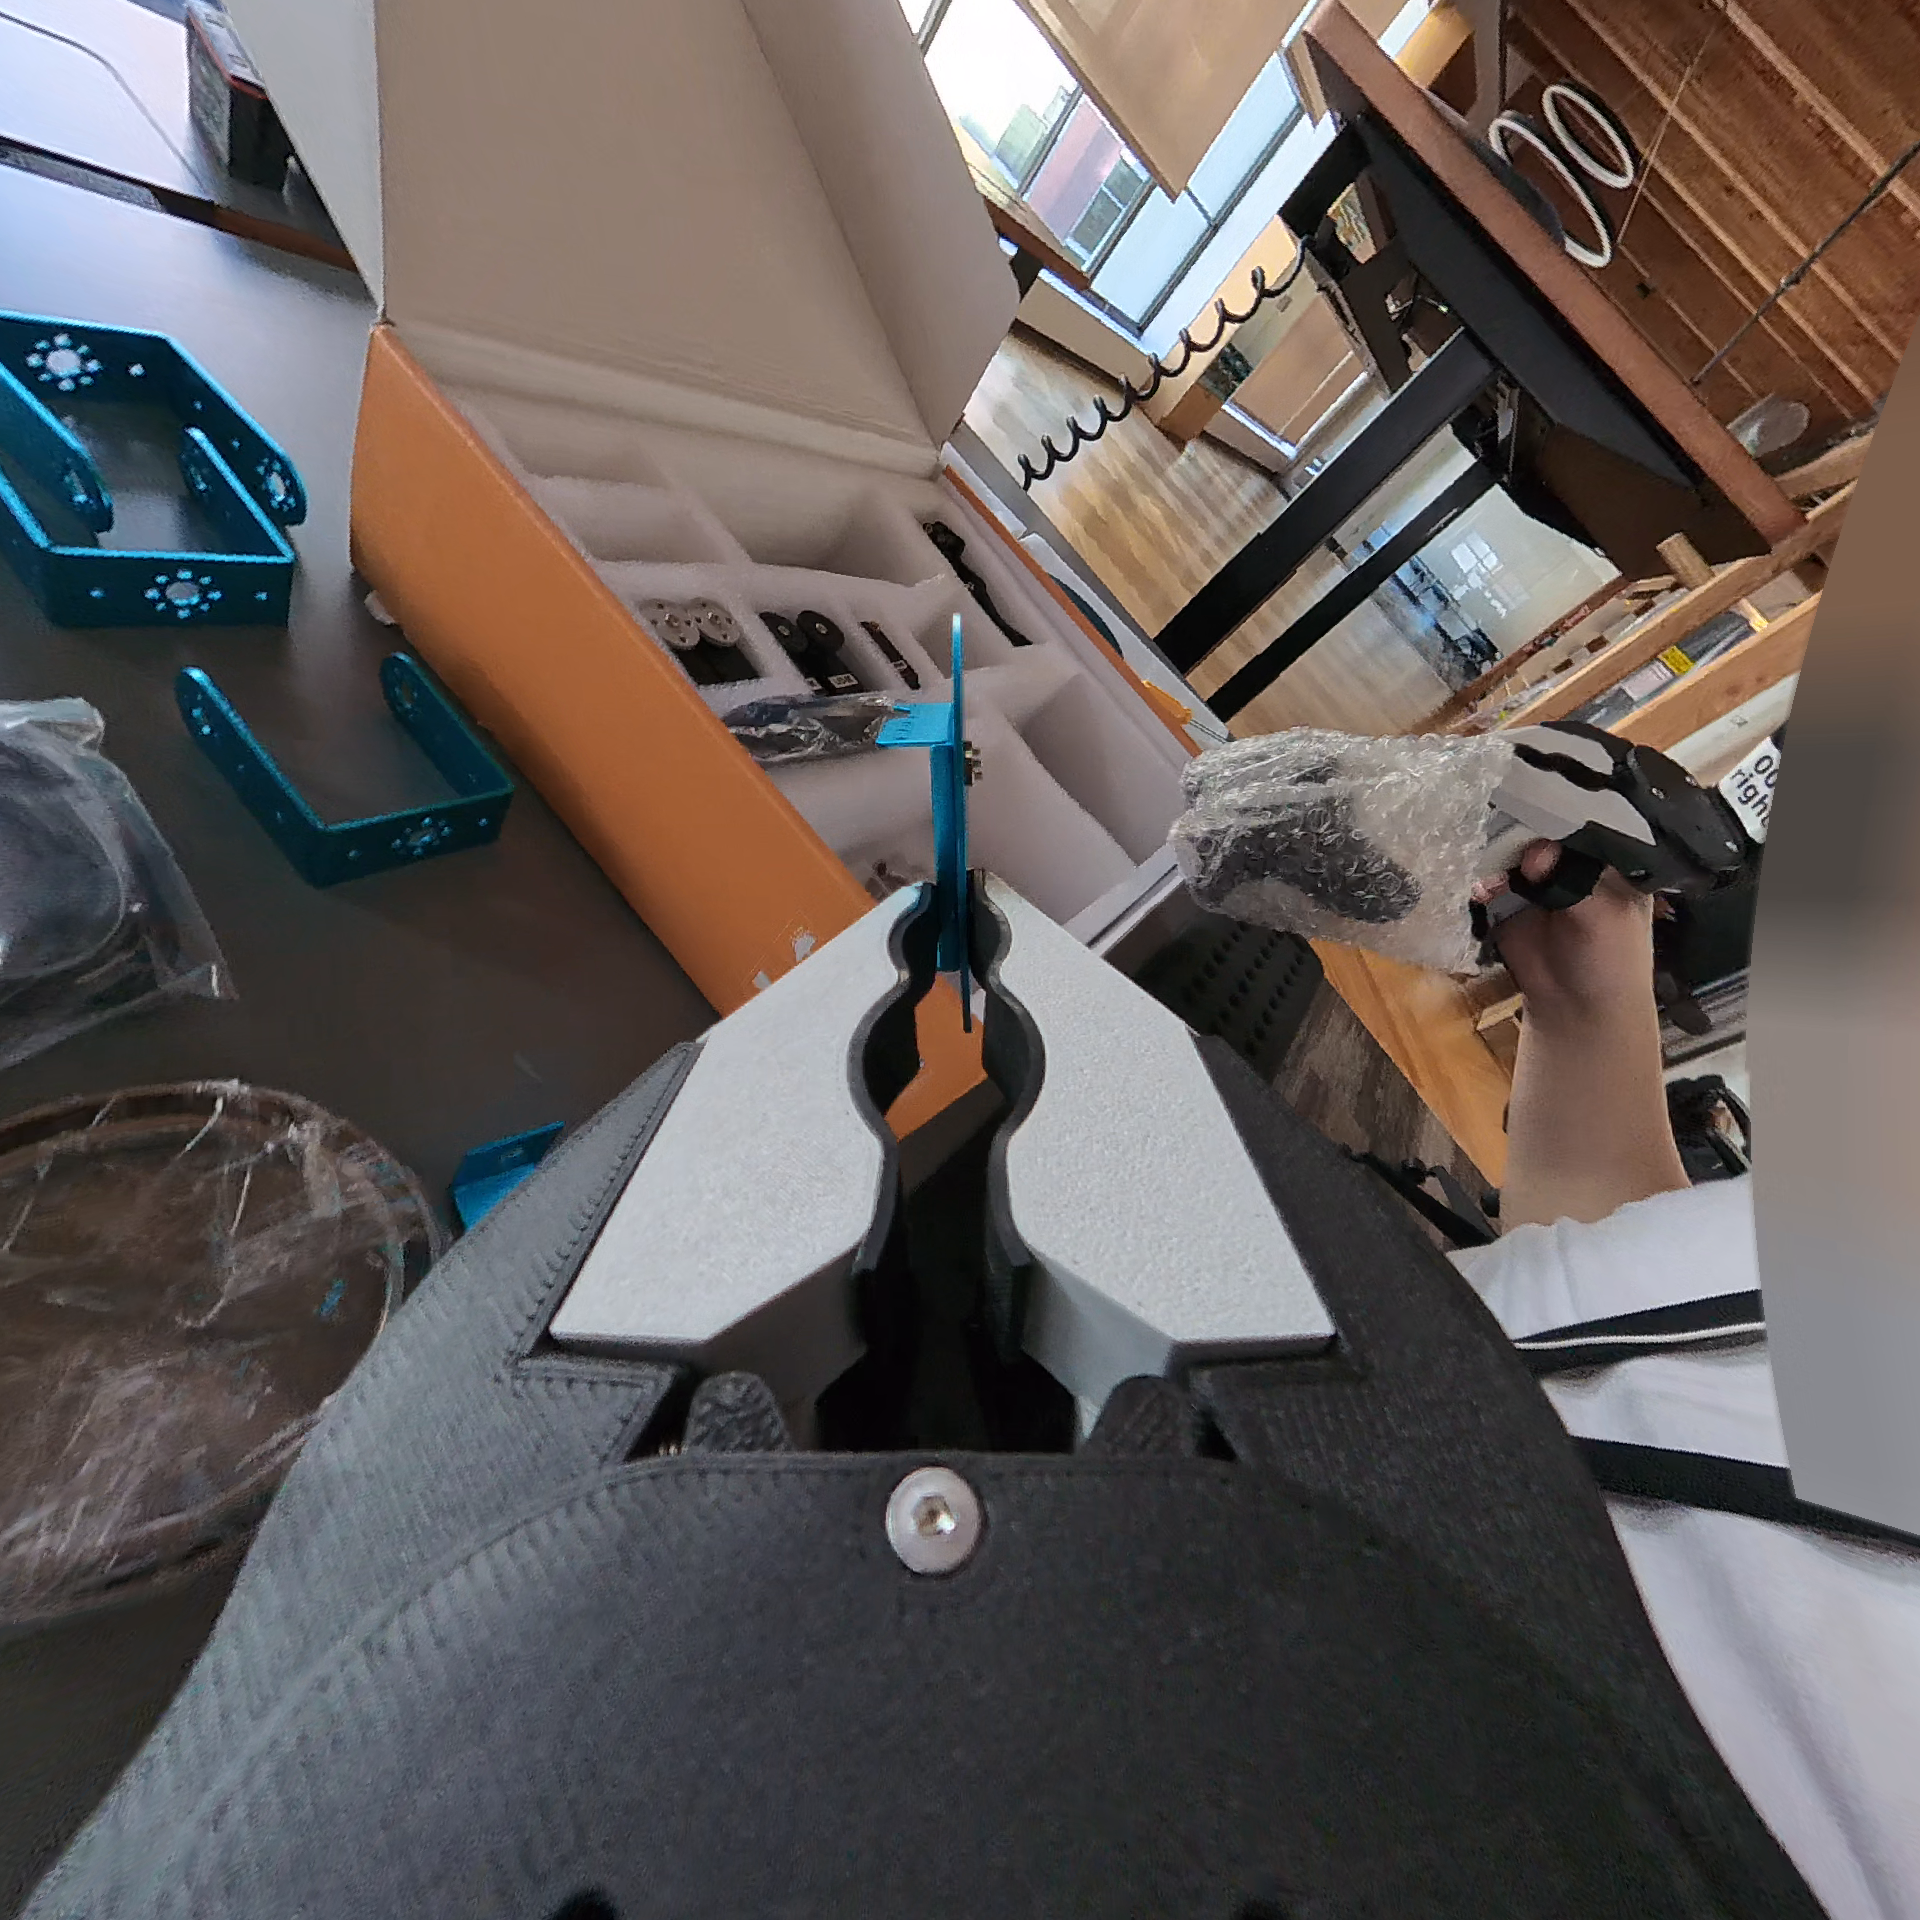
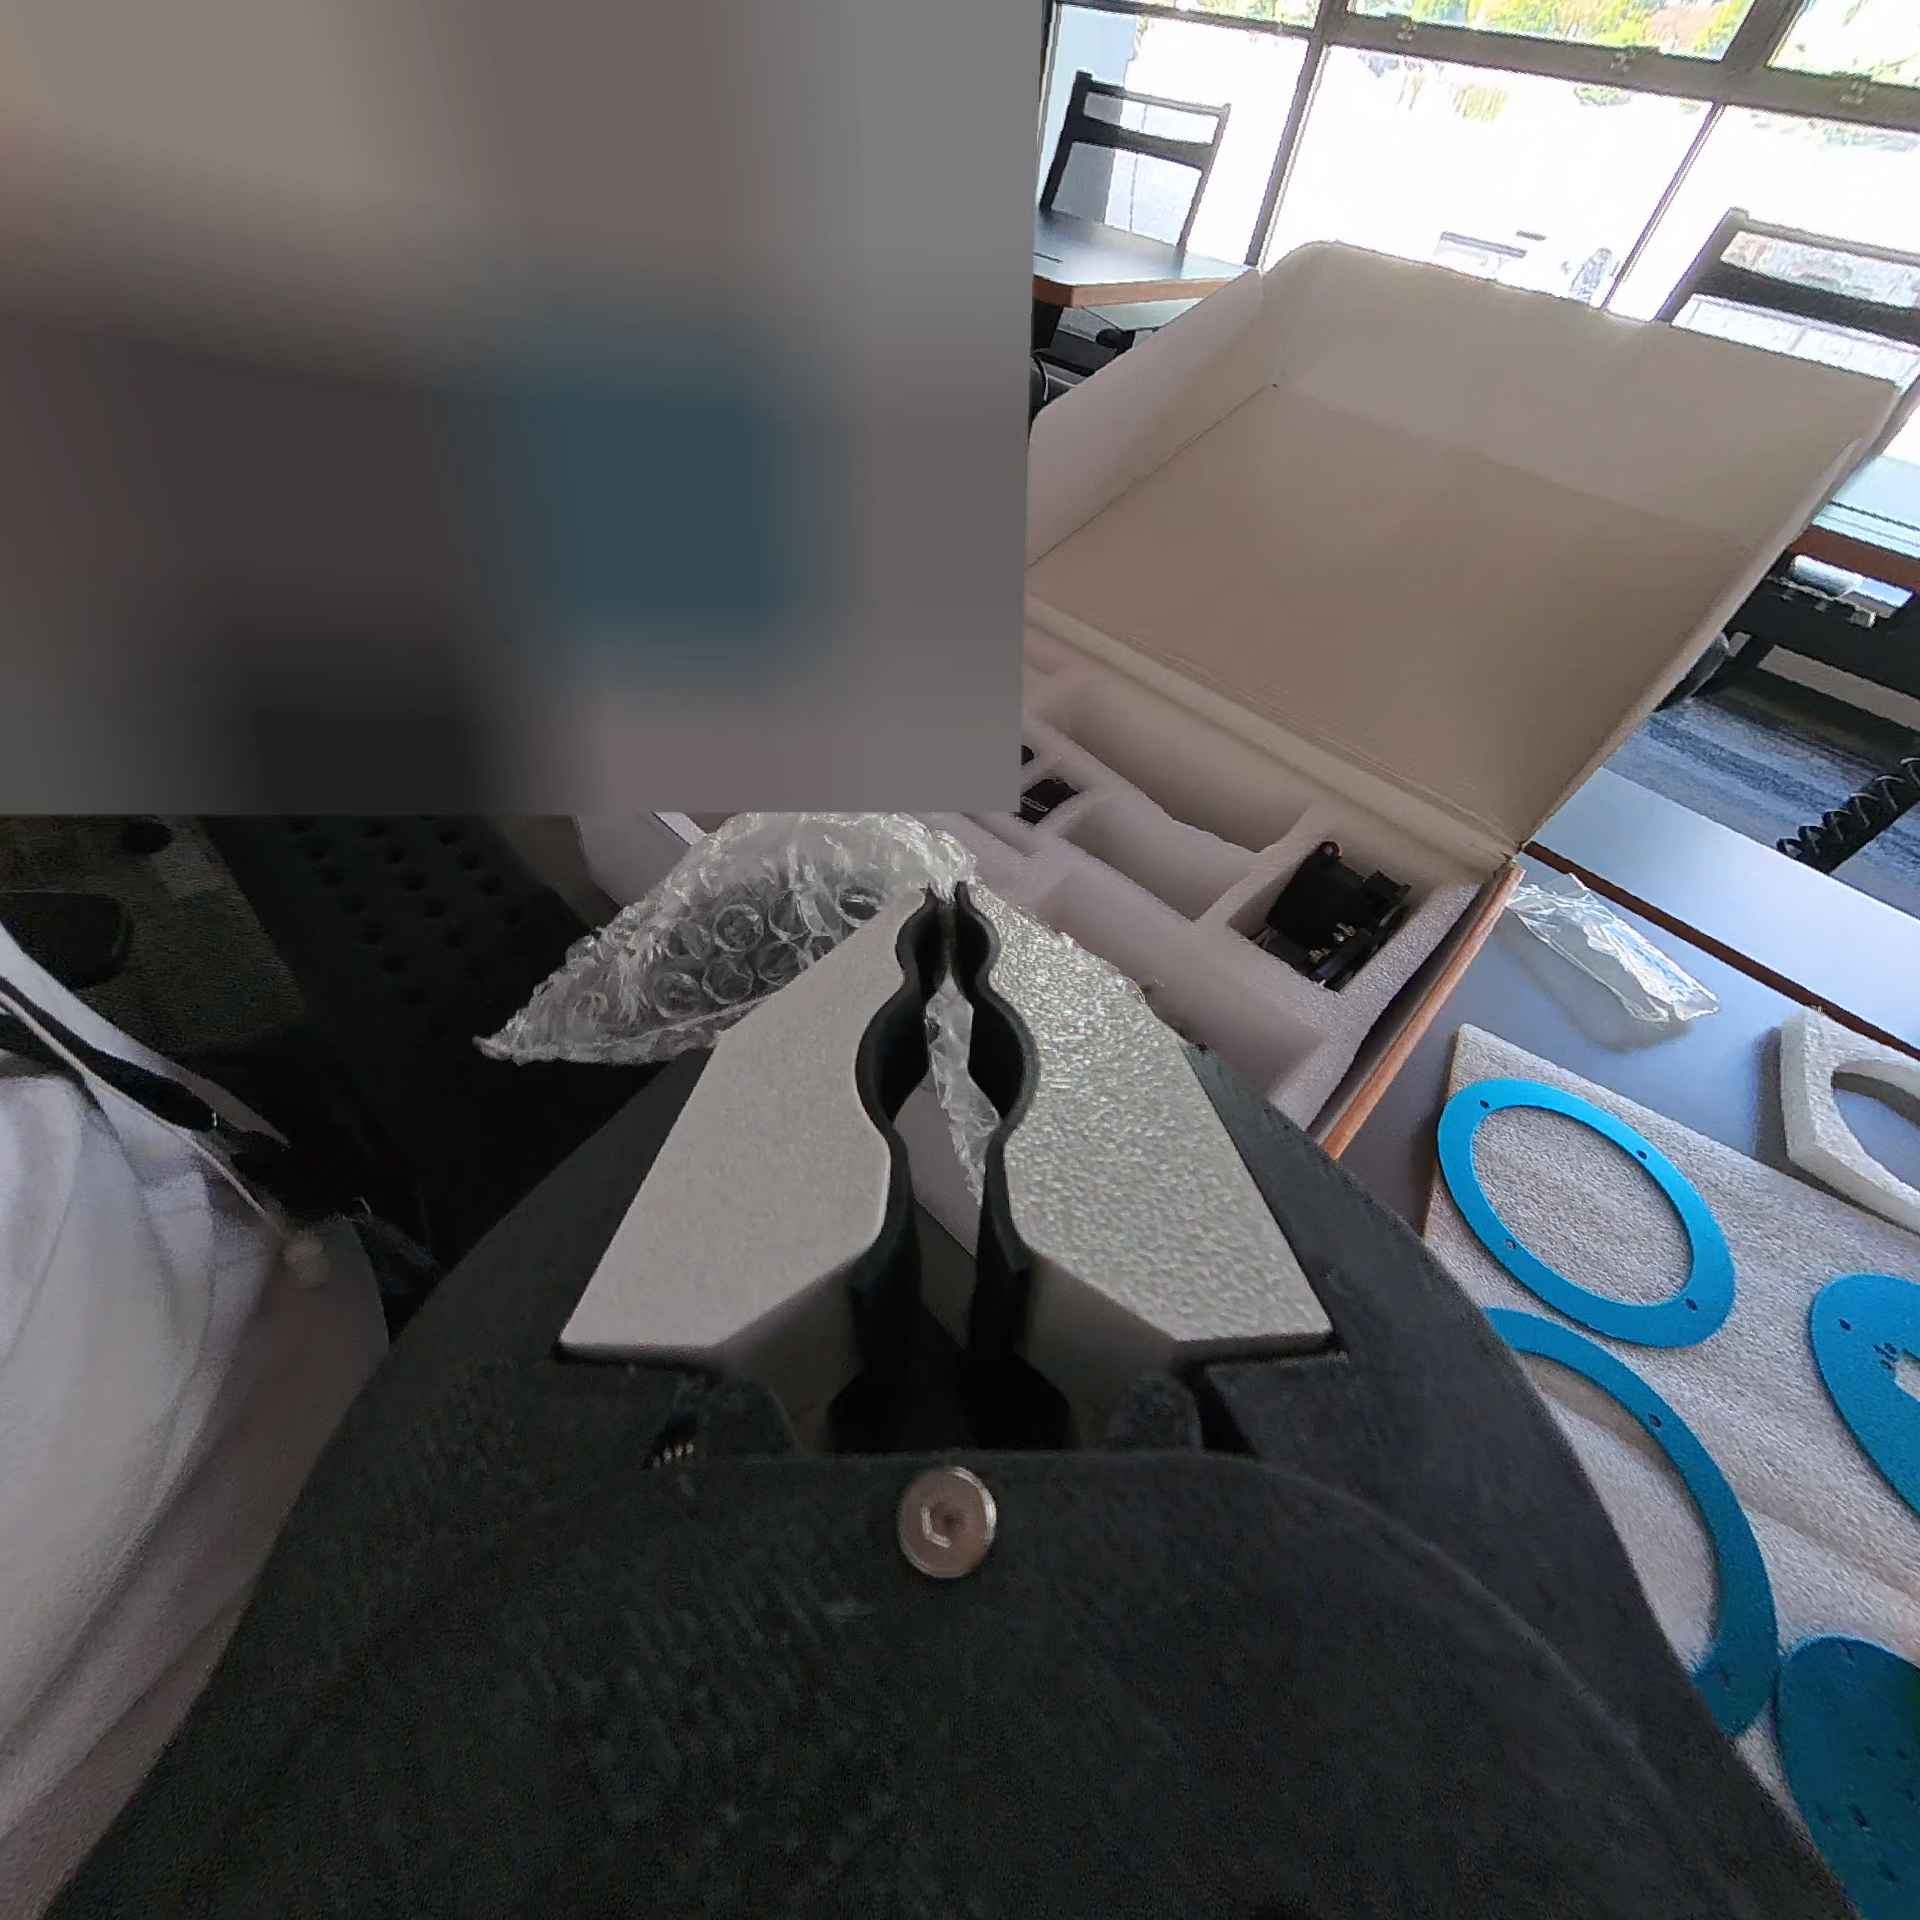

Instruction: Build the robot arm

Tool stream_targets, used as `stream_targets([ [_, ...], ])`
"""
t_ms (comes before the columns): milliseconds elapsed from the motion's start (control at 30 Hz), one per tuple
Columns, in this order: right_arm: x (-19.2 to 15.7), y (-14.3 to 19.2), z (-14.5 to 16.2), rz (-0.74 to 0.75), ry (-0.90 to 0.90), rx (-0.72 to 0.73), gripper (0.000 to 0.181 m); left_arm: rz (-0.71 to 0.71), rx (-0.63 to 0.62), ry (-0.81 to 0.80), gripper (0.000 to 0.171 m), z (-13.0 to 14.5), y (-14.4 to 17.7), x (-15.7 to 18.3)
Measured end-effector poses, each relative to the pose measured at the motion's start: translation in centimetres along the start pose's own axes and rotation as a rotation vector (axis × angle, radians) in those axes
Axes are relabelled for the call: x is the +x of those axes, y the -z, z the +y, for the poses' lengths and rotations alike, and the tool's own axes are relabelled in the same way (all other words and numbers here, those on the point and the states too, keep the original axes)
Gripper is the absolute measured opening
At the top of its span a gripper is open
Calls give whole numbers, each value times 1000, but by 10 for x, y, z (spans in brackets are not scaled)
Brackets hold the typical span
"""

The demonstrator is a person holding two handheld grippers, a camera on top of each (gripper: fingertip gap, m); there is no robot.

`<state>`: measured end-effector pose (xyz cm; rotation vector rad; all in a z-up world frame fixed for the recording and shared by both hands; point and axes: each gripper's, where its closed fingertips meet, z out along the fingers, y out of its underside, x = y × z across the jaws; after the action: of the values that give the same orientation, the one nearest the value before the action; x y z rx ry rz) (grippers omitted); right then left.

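Observation:
My left gripper [image 1: 951, 899] is shut on a thin blue metal plate [image 1: 948, 800], held edge-on and upright above the open orange box [image 1: 582, 665]; a small blue bracket sticks out of the plate's left side. My right gripper [image 2: 951, 914] is shut on a piece of clear bubble wrap [image 2: 748, 945] that bunches to the left of its tips. In the left wrist view the right gripper [image 1: 1247, 831] shows at the right, held in a hand, wrapped in the bubble wrap [image 1: 1351, 821].
The box's white foam insert [image 1: 1039, 727] holds black servos and silver discs; its lid [image 2: 1403, 540] stands open. Blue U-brackets [image 1: 343, 790] and plastic bags [image 1: 83, 862] lie on the dark table. Blue rings [image 2: 1579, 1210] lie on grey foam [image 2: 1558, 1403] at right. About 30 cm separates my left fingertips from my right.

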<state>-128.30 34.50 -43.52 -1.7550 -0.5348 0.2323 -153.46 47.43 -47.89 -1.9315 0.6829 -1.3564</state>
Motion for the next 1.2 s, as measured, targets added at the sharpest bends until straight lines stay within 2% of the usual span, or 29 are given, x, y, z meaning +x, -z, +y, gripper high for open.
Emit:
stream_targets([
  [167,3,-9,-5,-21,-8,29,0,-70,15,10,4,8,19,-11],
  [833,0,-62,-26,-45,114,-45,0,-73,178,237,3,15,91,-53],
  [1200,-11,-103,-35,-97,143,-49,0,-97,295,322,3,14,151,-74],
])
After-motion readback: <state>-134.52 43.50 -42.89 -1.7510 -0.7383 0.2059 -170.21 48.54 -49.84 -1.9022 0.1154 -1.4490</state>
